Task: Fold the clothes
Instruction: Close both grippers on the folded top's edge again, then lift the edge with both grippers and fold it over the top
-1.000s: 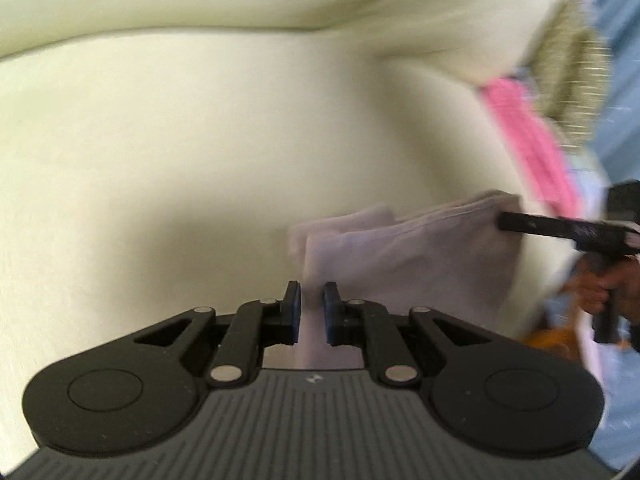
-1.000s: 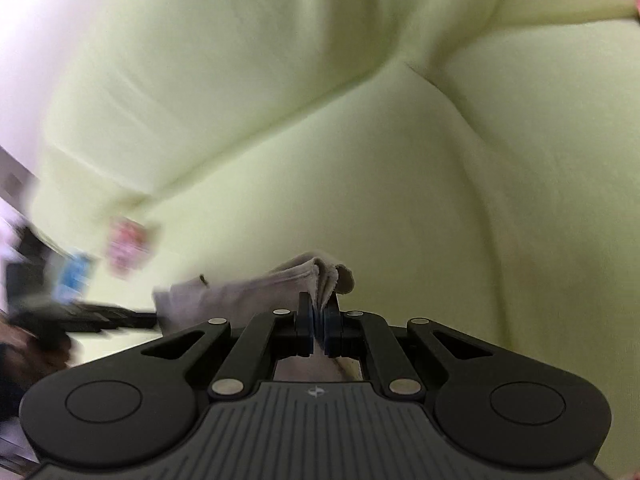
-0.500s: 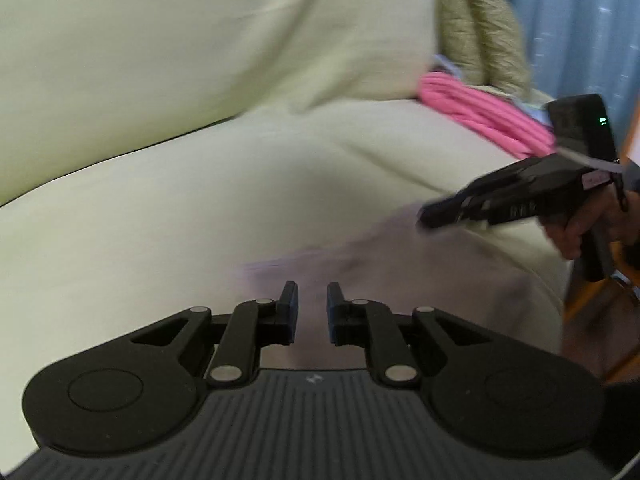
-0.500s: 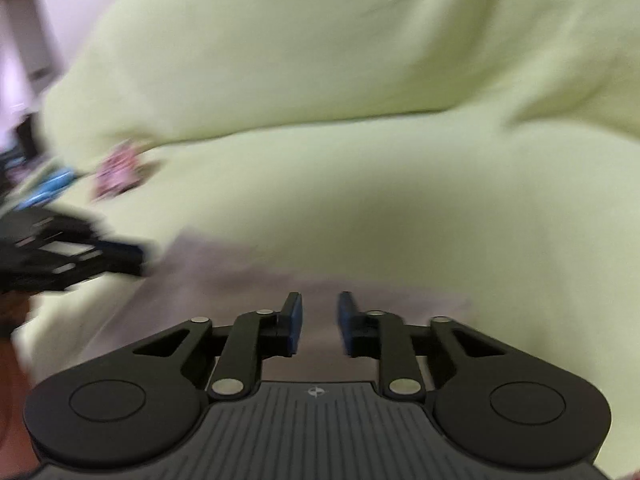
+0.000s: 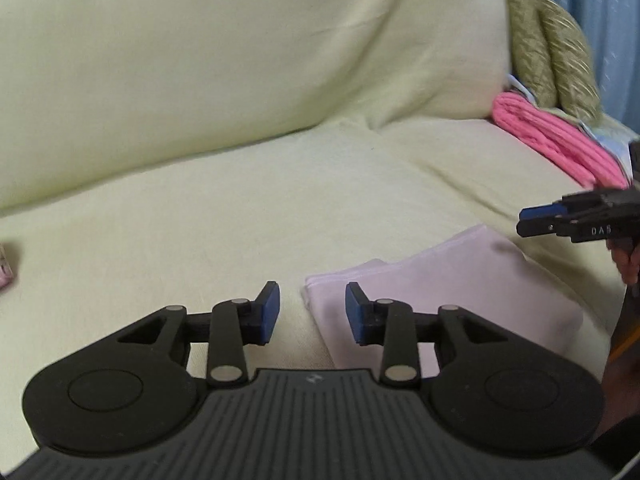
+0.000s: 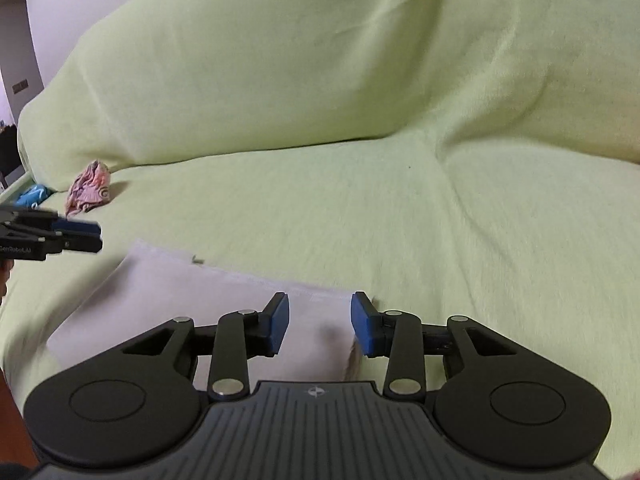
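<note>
Both sets of jaws are parting and grip nothing. Through the left gripper point(image 5: 312, 312) one sees the near corner of a folded pale pink cloth point(image 5: 448, 292) lying under the gap between the blue pads, with no pad pressing on it; the right gripper point(image 6: 319, 322) hangs over the cloth's opposite end, its jaws likewise spreading with only flat fabric below. Judging from this, each gripper has let go of its corner so that the cloth can settle as a neat rectangle.

That cloth, seen also from the right wrist point(image 6: 200, 304), rests flat near the front edge of the seat of a sofa draped in a light green cover point(image 6: 360, 208). It appears doubled over, with layered edges showing at the end nearest the left gripper, so the fold on this piece looks finished or close to it. Laying it at the seat's front keeps it within easy reach of both hands, one at each end.

Further off, a small crumpled patterned garment point(image 6: 90, 192) sits at the foot of the backrest, well apart from the folded cloth, with something blue point(image 6: 34, 196) just beyond it; it is probably waiting its turn. On the other side, a pink folded item point(image 5: 552, 140) and olive quilted cushions point(image 5: 548, 52) are stacked against the sofa's end.
</note>
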Demonstrator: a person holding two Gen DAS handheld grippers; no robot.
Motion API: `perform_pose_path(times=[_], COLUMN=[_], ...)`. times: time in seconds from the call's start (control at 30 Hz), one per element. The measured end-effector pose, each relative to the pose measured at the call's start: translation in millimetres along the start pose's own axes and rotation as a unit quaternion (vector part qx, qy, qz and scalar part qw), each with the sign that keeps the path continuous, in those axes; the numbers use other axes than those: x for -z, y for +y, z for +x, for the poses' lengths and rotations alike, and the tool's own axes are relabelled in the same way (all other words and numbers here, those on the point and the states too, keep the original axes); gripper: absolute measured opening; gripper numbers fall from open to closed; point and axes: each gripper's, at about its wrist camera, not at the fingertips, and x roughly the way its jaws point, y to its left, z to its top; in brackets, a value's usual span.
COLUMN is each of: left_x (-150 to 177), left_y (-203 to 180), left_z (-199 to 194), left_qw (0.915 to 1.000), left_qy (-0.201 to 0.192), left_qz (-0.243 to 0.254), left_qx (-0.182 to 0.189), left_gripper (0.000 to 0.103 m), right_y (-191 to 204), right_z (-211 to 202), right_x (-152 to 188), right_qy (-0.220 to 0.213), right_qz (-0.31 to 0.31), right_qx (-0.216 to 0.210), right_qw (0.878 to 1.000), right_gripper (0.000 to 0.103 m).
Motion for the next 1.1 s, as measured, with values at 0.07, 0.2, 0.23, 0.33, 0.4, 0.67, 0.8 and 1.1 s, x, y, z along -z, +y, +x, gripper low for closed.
perform_pose_path(times=[0.07, 0.2, 0.23, 0.33, 0.4, 0.67, 0.8, 1.1], left_x=[1, 1, 0, 0, 0, 1, 1, 7], left_y=[10, 17, 17, 14, 12, 2, 3, -1], left_z=[13, 32, 36, 43, 49, 42, 41, 63], left_qw=[0.9991, 0.9981, 0.9982, 0.9987, 0.9986, 0.9998, 0.9997, 0.9993], left_qy=[0.014, 0.017, 0.02, 0.025, 0.027, -0.007, -0.017, -0.006], left_qz=[-0.035, -0.051, -0.049, -0.034, -0.033, 0.004, 0.001, 0.032], left_qx=[0.016, 0.029, 0.03, 0.029, 0.031, 0.018, 0.016, -0.019], left_gripper=[0.031, 0.031, 0.031, 0.03, 0.03, 0.005, 0.005, 0.008], right_y=[-5, -17, -18, -19, -20, -16, -16, -9], right_z=[7, 19, 21, 27, 37, 30, 23, 53], right_x=[5, 15, 17, 14, 15, 20, 17, 23], right_qy=[0.0, 0.005, 0.007, 0.013, 0.019, -0.02, -0.041, -0.005], right_qz=[0.02, 0.028, 0.027, 0.022, 0.021, -0.003, -0.004, -0.024], right_qx=[-0.014, -0.034, -0.038, -0.048, -0.056, -0.054, -0.043, -0.001], right_qw=[1.0, 0.999, 0.999, 0.999, 0.998, 0.998, 0.998, 1.0], right_gripper=[0.038, 0.038, 0.038, 0.037, 0.025, 0.006, 0.004, 0.004])
